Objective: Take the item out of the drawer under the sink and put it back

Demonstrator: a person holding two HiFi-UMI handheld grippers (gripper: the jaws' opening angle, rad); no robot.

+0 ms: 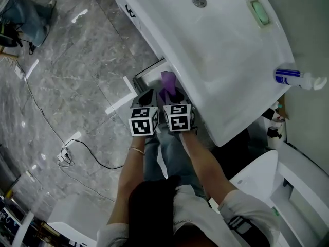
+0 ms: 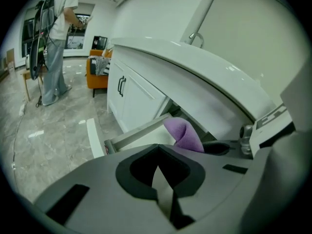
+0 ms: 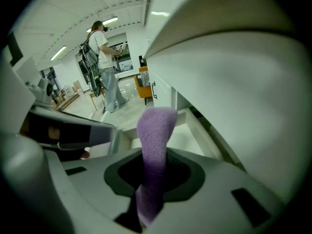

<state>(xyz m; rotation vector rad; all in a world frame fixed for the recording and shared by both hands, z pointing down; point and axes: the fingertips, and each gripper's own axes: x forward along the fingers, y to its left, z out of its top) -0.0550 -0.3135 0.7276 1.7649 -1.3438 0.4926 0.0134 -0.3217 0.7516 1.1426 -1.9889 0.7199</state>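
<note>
A purple, spongy cloth item (image 1: 167, 82) stands upright over the open white drawer (image 1: 146, 79) below the sink (image 1: 221, 50). My right gripper (image 1: 174, 94) is shut on its lower part. In the right gripper view the purple item (image 3: 155, 140) rises from between the jaws of the right gripper (image 3: 153, 165), with the drawer (image 3: 191, 130) behind it. My left gripper (image 1: 147, 96) hangs just left of the right one, over the drawer's front. In the left gripper view the left gripper (image 2: 157, 151) has its tips together and holds nothing, and the purple item (image 2: 183, 133) shows to its right.
White cabinet doors (image 2: 127, 91) stand left of the drawer. A green soap bar (image 1: 259, 12) and a blue-capped bottle (image 1: 298, 78) rest on the sink's rim. A toilet (image 1: 262, 179) is at the lower right. A cable (image 1: 77, 148) lies on the marble floor. A person (image 2: 56, 43) stands far off.
</note>
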